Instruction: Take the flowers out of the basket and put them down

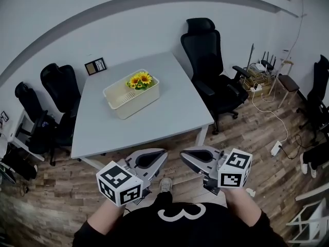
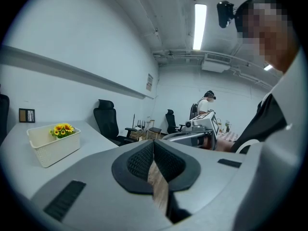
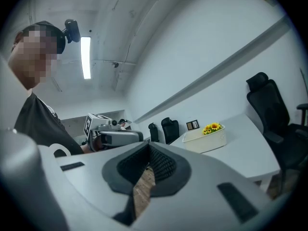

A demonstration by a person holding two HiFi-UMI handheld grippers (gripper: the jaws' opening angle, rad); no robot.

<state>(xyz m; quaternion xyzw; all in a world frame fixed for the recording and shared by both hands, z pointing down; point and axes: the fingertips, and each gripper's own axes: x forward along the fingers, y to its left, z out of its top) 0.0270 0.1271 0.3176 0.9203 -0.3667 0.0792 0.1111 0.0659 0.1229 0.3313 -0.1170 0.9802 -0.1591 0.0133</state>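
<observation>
The left gripper [image 2: 153, 142] had its ribbed black pads [image 2: 139, 160] pressed together at the tips, with nothing between them; only wooden floor [image 1: 267, 153] showed through the slit behind the tips. The right gripper [image 3: 148, 144] was the same, its pads [image 3: 163, 165] meeting at the tips and holding nothing. The two sets of fingers pointed roughly toward each other, tips close but apart, low in front of the person's dark shirt [image 1: 180, 225]. Behind each set of fingers sat that gripper's marker cube [image 1: 119, 183].

Ahead of both fingertips, past the near edge, stood the grey table [image 1: 169, 112]. The cream basket [image 1: 131, 101] rested on it, well apart from either gripper, ahead of the left fingers and slightly to their left. The yellow flowers [image 1: 140, 80] lay inside the basket at its far right end, their heads rising just above the rim.

Beyond the basket a small dark frame [image 1: 95, 66] stood at the table's far edge. Black office chairs [image 1: 208, 60] ringed the table on the far right and left sides.
</observation>
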